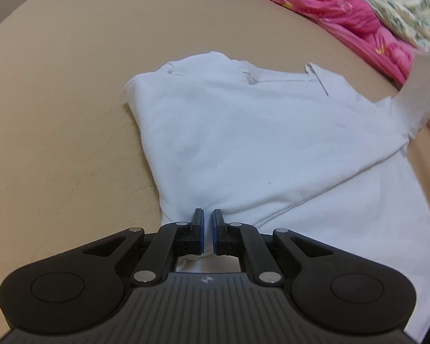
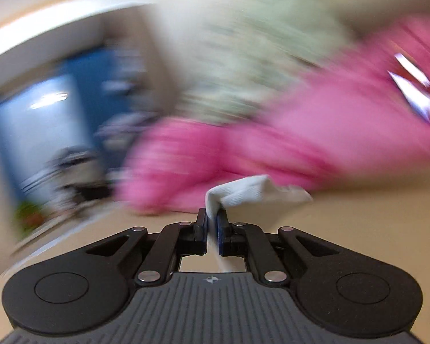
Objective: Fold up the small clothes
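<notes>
White shirt (image 1: 258, 143) lies mid-table (image 1: 57, 114). Left gripper (image 1: 207, 218) over its near hem, jaws almost together, grip unclear. Right gripper (image 2: 212, 215) pinches lifted shirt cloth; view blurred.

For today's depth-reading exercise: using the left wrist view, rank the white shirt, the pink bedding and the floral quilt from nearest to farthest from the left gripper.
1. White shirt: directly ahead of the left gripper, its hem at the fingertips.
2. Pink bedding: beyond the shirt, upper right, at the far edge of the tan surface.
3. Floral quilt: far upper right corner, behind the pink bedding.
</notes>
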`<state>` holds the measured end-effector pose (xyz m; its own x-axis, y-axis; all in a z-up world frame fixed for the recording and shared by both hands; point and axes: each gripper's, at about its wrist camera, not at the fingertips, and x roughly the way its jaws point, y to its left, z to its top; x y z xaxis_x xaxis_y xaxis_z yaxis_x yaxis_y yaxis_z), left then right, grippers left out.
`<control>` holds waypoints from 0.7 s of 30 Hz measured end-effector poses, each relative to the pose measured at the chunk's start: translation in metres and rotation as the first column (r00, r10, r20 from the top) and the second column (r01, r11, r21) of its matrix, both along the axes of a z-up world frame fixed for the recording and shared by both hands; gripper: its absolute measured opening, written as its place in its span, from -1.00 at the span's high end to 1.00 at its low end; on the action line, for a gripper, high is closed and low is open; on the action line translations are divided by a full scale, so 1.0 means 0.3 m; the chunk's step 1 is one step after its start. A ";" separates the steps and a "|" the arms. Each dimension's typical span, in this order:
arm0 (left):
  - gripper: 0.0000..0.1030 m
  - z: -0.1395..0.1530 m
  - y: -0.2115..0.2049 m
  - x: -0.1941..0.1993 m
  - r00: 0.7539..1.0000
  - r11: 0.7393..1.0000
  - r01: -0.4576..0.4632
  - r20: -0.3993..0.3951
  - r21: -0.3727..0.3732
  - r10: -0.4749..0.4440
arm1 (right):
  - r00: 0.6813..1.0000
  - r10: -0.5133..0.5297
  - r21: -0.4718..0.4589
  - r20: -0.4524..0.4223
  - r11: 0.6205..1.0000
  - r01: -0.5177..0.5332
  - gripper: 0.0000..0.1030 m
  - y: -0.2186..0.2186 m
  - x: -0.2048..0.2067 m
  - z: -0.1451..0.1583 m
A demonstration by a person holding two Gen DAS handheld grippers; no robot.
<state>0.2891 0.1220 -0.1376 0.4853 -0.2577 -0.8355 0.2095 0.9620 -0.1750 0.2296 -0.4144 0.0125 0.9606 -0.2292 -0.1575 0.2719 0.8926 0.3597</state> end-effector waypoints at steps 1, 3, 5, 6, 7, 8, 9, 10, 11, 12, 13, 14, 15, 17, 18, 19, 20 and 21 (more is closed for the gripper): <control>0.86 0.011 0.017 0.001 1.000 1.000 -0.014 -0.002 -0.026 0.014 | 0.994 0.105 -0.014 0.023 0.994 -0.104 0.88 0.157 0.003 0.031; 0.84 0.040 0.053 -0.002 0.999 0.997 -0.049 0.018 -0.061 0.051 | 0.960 0.277 -0.033 0.037 0.961 -0.276 0.88 0.452 -0.012 0.044; 0.84 0.074 0.099 -0.001 0.995 0.989 -0.090 0.032 -0.114 0.094 | 0.898 0.440 -0.024 -0.002 0.898 -0.440 0.80 0.749 -0.047 -0.013; 0.84 0.091 0.122 0.000 0.992 0.983 -0.112 0.037 -0.146 0.118 | 0.862 0.505 -0.027 -0.046 0.862 -0.506 0.79 0.873 -0.063 -0.060; 0.84 0.105 0.141 -0.001 0.990 0.977 -0.128 0.041 -0.173 0.137 | 0.803 0.583 -0.005 -0.125 0.809 -0.588 0.65 1.001 -0.081 -0.132; 0.84 0.116 0.155 -0.003 0.988 0.971 -0.138 0.046 -0.195 0.150 | 0.733 0.645 0.049 -0.213 0.757 -0.652 0.54 1.087 -0.088 -0.197; 0.84 0.122 0.161 -0.004 0.987 0.968 -0.141 0.047 -0.209 0.154 | 0.618 0.718 0.145 -0.319 0.682 -0.717 0.54 1.168 -0.096 -0.275; 0.84 0.125 0.162 -0.005 0.987 0.965 -0.139 0.045 -0.222 0.153 | 0.507 0.771 0.219 -0.386 0.611 -0.761 0.54 1.218 -0.114 -0.331; 0.84 0.127 0.157 -0.005 0.988 0.963 -0.136 0.042 -0.233 0.150 | 0.431 0.793 0.240 -0.431 0.561 -0.792 0.55 1.245 -0.145 -0.361; 0.84 0.129 0.149 0.000 0.989 0.961 -0.130 0.040 -0.245 0.144 | 0.413 0.785 0.197 -0.462 0.545 -0.815 0.55 1.247 -0.186 -0.362; 0.84 0.129 0.138 0.003 0.990 0.957 -0.119 0.038 -0.263 0.133 | 0.426 0.773 0.144 -0.470 0.543 -0.827 0.53 1.222 -0.221 -0.347; 0.84 0.129 0.130 0.005 0.991 0.953 -0.112 0.036 -0.281 0.127 | 0.434 0.770 0.115 -0.467 0.540 -0.834 0.51 1.171 -0.242 -0.322; 0.84 0.124 0.121 0.010 0.992 0.947 -0.109 0.030 -0.301 0.124 | 0.438 0.768 0.109 -0.467 0.541 -0.834 0.49 1.112 -0.236 -0.296; 0.84 0.097 0.092 0.023 0.993 0.932 -0.114 -0.007 -0.345 0.119 | 0.488 0.732 0.078 -0.476 0.588 -0.805 0.39 0.972 -0.215 -0.240; 0.82 0.077 0.076 0.025 0.993 0.929 -0.115 -0.024 -0.352 0.114 | 0.529 0.701 0.052 -0.479 0.624 -0.780 0.36 0.895 -0.204 -0.217; 0.72 0.054 0.054 0.030 0.993 0.930 -0.120 -0.041 -0.347 0.113 | 0.569 0.666 0.029 -0.482 0.661 -0.750 0.28 0.816 -0.189 -0.197; 0.65 0.029 0.042 0.036 0.991 0.931 -0.135 -0.059 -0.338 0.122 | 0.610 0.627 0.006 -0.485 0.700 -0.714 0.23 0.742 -0.172 -0.181; 0.63 0.004 0.038 0.040 0.988 0.933 -0.152 -0.078 -0.328 0.133 | 0.650 0.585 -0.013 -0.486 0.739 -0.674 0.22 0.673 -0.155 -0.176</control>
<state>0.3012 0.1333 -0.1363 0.4939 -0.4561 -0.7403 0.0560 0.8663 -0.4964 0.1832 -0.2125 -0.0402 0.7235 0.3395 -0.6011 -0.2987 0.9389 0.1708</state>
